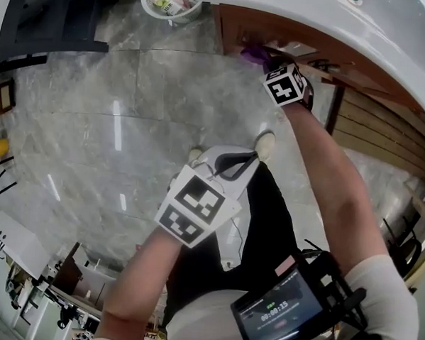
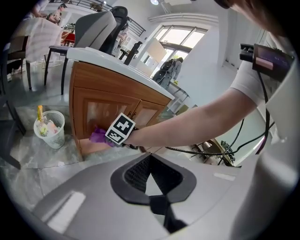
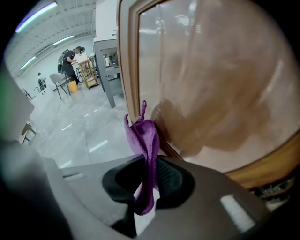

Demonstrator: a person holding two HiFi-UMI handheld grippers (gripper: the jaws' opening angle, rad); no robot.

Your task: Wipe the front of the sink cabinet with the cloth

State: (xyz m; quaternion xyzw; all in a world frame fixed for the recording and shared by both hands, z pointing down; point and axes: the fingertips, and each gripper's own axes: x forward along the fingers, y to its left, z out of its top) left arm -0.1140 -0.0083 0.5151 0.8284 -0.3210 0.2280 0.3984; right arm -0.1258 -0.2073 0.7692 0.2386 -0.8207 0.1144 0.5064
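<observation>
My right gripper is shut on a purple cloth, whose bunched end presses against the wooden cabinet door near its left frame. From the head view the same right gripper reaches out to the cabinet front under the white sink counter, the cloth showing just left of it. The left gripper view shows the cloth low on the cabinet. My left gripper is shut and holds nothing; it hangs back over the floor.
A white waste basket with rubbish stands on the floor left of the cabinet, also seen as the basket. Grey marble floor tiles spread to the left. Black cables lie right of the cabinet. Chairs and a desk stand farther off.
</observation>
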